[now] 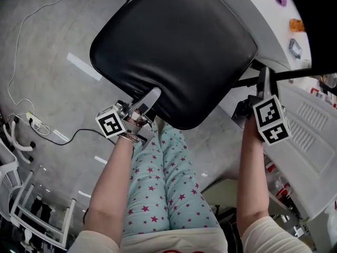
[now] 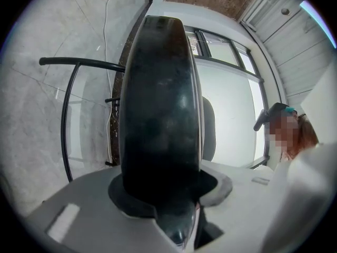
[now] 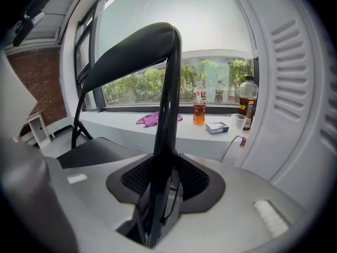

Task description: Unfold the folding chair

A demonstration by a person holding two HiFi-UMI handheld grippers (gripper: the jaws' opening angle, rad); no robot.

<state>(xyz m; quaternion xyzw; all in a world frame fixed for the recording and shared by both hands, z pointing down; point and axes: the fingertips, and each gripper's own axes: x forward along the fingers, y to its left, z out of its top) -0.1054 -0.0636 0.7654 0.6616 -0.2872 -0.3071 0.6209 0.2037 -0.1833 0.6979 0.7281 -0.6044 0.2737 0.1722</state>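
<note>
The folding chair's black padded seat [image 1: 174, 46] fills the upper middle of the head view, tilted up above the person's legs. My left gripper [image 1: 145, 107] is shut on the seat's near edge [image 2: 160, 141], which runs edge-on between its jaws in the left gripper view. My right gripper [image 1: 261, 91] is shut on a black tube of the chair frame [image 3: 164, 141] at the seat's right side. That tube curves up and away leftward in the right gripper view. The frame's thin black legs [image 2: 66, 120] show beyond the seat.
A grey tiled floor [image 1: 47, 62] with a white cable and power strip [image 1: 32, 121] lies at left. A white panelled door [image 1: 310, 136] stands close on the right. A window sill [image 3: 210, 133] carries bottles, a cup, a small box and a purple cloth [image 3: 152, 119]. A white rack [image 1: 21, 194] sits lower left.
</note>
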